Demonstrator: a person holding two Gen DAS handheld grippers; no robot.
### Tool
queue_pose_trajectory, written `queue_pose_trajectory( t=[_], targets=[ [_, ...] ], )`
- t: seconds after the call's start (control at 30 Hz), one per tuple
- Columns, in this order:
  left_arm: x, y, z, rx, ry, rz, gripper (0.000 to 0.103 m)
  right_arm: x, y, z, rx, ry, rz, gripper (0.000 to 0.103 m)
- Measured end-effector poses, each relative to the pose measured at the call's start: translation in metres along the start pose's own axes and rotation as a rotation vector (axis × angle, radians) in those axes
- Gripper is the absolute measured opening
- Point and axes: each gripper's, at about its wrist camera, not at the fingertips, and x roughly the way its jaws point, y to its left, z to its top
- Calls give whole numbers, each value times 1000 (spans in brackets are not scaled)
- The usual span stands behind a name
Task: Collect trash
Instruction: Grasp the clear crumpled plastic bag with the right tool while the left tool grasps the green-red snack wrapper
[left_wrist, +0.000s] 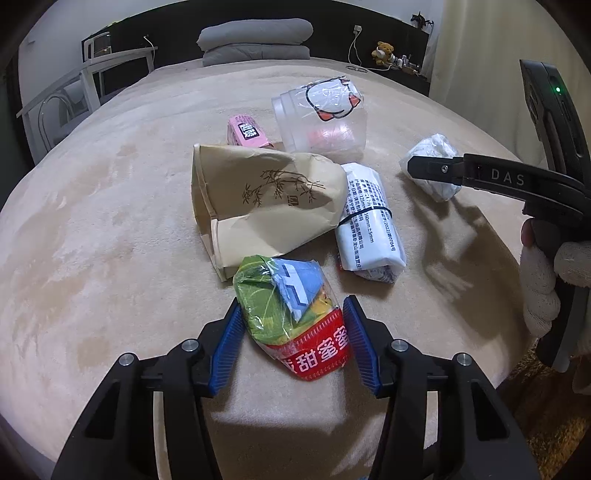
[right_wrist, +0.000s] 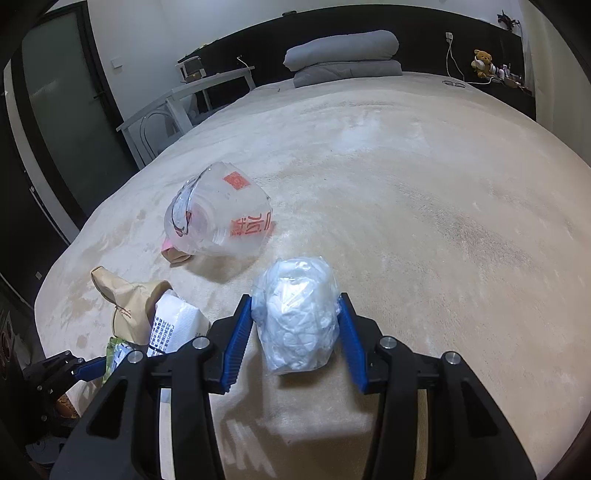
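Trash lies on a beige blanket on a bed. My left gripper (left_wrist: 293, 317) is open around a green, blue and red snack wrapper (left_wrist: 291, 314); its blue pads stand on either side of it. My right gripper (right_wrist: 297, 321) is open around a white crumpled plastic bag (right_wrist: 297, 314), which also shows in the left wrist view (left_wrist: 434, 170). Beyond lie a brown paper bag (left_wrist: 262, 199), a white printed wrapped pack (left_wrist: 369, 221), a pink small box (left_wrist: 245, 131) and a clear plastic cup bag (left_wrist: 321, 114), which the right wrist view shows too (right_wrist: 218, 216).
The beige blanket (right_wrist: 424, 184) covers the whole bed. A folded grey quilt (left_wrist: 255, 40) lies at the head. A white chair and side table (left_wrist: 88, 77) stand at the left. A teddy bear (left_wrist: 384, 50) and cables sit at the far right.
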Motion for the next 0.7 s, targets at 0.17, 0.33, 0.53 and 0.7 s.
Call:
queue_pose_trajectory(
  t=[0.17, 0.33, 0.53, 0.7],
  targets=[
    [-4, 4, 0, -15, -4, -26, 52, -8, -2, -3, 5, -9, -10, 46],
    [-11, 10, -1, -26, -13, -41, 52, -19, 0, -6, 5, -26, -6, 46],
    [-25, 10, -5, -34, -39, -53, 52, -34, -1, -14, 13, -38, -8, 46],
    [-37, 8, -7, -31, -65, -60, 52, -48, -1, -26, 15, -46, -14, 46]
  ],
)
